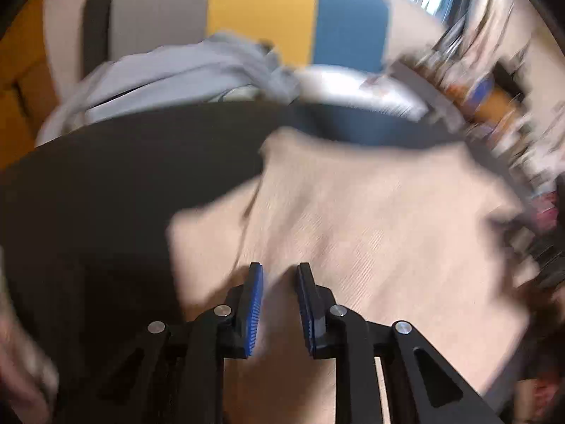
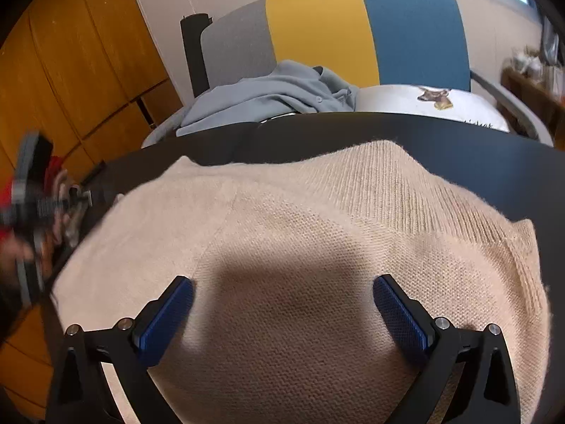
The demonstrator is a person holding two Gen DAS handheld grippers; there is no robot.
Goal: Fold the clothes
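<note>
Hovering over beige sweater (image 2: 300, 265) w/ both hand-held grippers released; black table (image 2: 459, 162) edge beyond.

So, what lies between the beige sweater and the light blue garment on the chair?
Only a bare strip of the dark table separates the beige sweater from the light blue garment. The right wrist view shows it sharply; the left wrist view is blurred.
</note>
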